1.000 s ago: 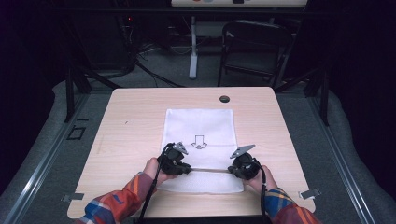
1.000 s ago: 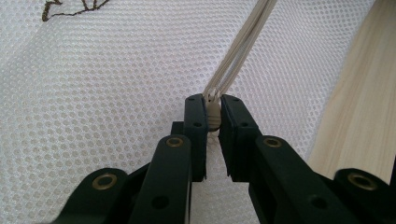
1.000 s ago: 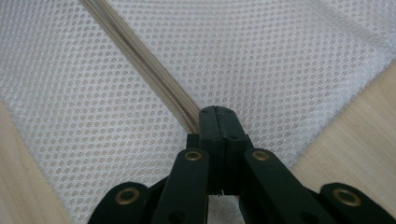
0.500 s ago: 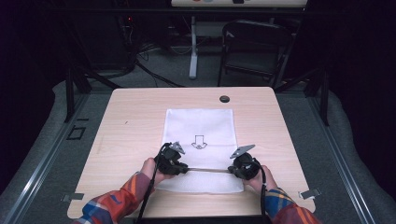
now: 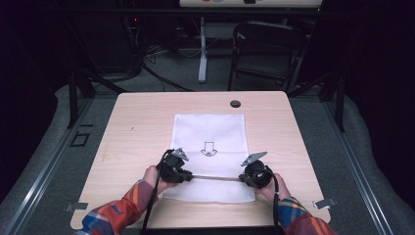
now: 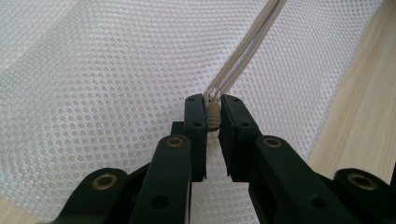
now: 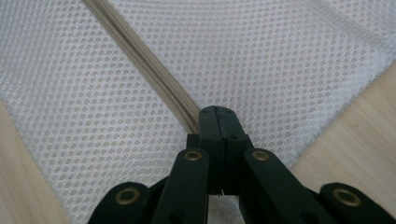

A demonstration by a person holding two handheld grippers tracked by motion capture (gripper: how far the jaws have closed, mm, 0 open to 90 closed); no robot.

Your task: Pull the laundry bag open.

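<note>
A white mesh bag (image 5: 209, 132) lies flat on the wooden table (image 5: 137, 127), with a black arrow mark (image 5: 209, 148) printed on it. A beige zipper (image 5: 215, 177) runs across its near end. My left gripper (image 5: 185, 175) is at the zipper's left end, shut on the small beige zipper pull (image 6: 213, 112), with mesh (image 6: 93, 84) all around it. At the zipper's right end, my right gripper (image 5: 244, 178) is shut on the zipper tape (image 7: 140, 56) where it meets the bag's corner; the jaws (image 7: 217, 116) are pressed together.
A round black grommet (image 5: 235, 104) sits near the table's far edge. Beyond the table are a dark chair (image 5: 264, 49) and cables on the floor. Metal clips (image 5: 323, 203) mark the front corners. Bare wood lies on both sides of the bag.
My left gripper has slid a little to the left along the zipper line, widening the gap between the two grippers. The right gripper has stayed in place.
</note>
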